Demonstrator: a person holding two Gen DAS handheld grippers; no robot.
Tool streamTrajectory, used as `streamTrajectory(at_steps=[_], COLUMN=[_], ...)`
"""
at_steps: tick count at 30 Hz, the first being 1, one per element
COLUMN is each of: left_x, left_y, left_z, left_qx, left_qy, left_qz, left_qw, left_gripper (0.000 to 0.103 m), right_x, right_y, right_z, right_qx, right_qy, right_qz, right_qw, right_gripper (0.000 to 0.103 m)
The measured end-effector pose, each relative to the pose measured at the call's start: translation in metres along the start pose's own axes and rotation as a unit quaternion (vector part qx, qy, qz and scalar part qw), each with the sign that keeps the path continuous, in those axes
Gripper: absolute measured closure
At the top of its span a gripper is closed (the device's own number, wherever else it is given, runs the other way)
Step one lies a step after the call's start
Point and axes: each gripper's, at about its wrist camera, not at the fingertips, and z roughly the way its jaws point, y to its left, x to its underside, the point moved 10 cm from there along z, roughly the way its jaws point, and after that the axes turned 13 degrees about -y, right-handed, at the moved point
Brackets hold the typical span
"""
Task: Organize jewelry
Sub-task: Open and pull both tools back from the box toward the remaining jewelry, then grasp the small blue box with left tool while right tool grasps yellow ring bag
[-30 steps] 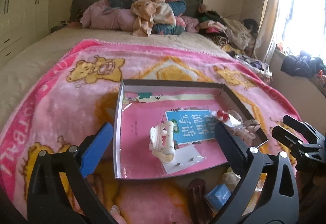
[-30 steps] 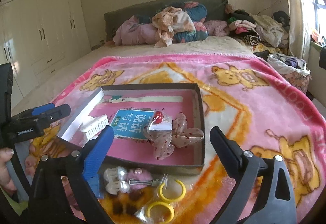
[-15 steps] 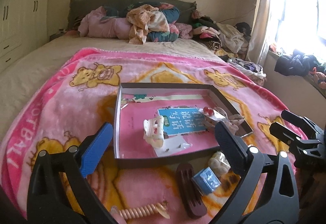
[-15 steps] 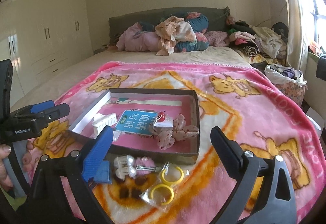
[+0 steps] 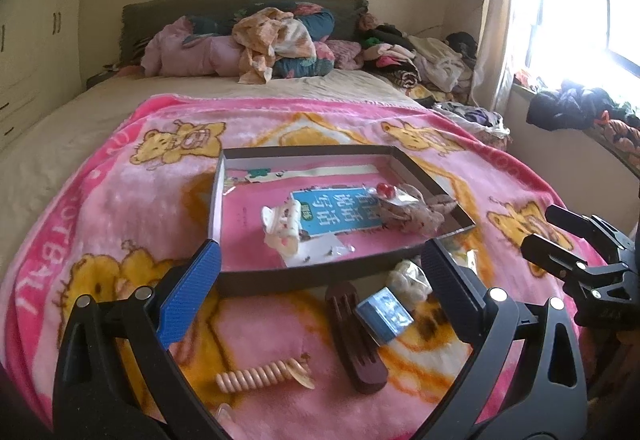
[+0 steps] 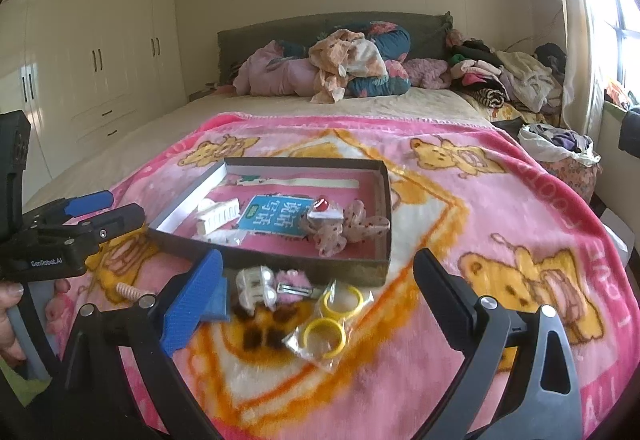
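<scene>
Where fuzzy blanket [image 5: 120,200] spreads, a shallow rectangular box [image 5: 280,274] holds a ribbed clip [image 5: 282,226].

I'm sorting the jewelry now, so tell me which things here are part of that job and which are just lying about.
Part of the job:
box
white claw clip
bow
yellow rings
spiral hair tie
brown clip
blue case
left gripper
right gripper

Just lying about:
blanket
clothes pile
wardrobe

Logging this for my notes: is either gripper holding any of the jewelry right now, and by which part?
Nothing is held. The left gripper and right gripper are both open and empty above the blanket.
</scene>
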Motion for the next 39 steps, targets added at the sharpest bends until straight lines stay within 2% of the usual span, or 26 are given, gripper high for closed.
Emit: streamTrajectory(at_steps=[13, 28, 34, 36, 39], left_x=[0.02, 0.063, 0.079, 0.083, 0.087], left_y=[-0.033, -0.058, -0.059, -0.058, -0.058], left_z=[-0.003, 0.018, 0.037, 0.043, 0.048], left_qx=[0.023, 0.04, 0.041, 0.043, 0.047], left_qy=[0.016, 0.072, 0.102, 0.111, 0.121], left_qz=[0.028, 0.083, 0.098, 0.1, 0.103], left_qw=[0.9992, 0.9932, 0.9891, 0.9878, 0.9862], left_gripper=[0.012, 0.012, 0.024, 0.031, 0.033], right_x=[0.026, 0.063, 0.071, 0.074, 0.079], right_y=[-0.012, -0.03, -0.03, -0.03, -0.028], right_z=[-0.025, -0.027, -0.018, -0.012, 0.0], right_qx=[0.011, 0.025, 0.02, 0.018, 0.011], right_qy=[0.013, 0.043, 0.057, 0.064, 0.078], right_qz=[0.003, 0.019, 0.024, 0.026, 0.033], right_qw=[1.0, 0.999, 0.998, 0.997, 0.996], right_gripper=[0.009, 0.009, 0.009, 0.009, 0.009])
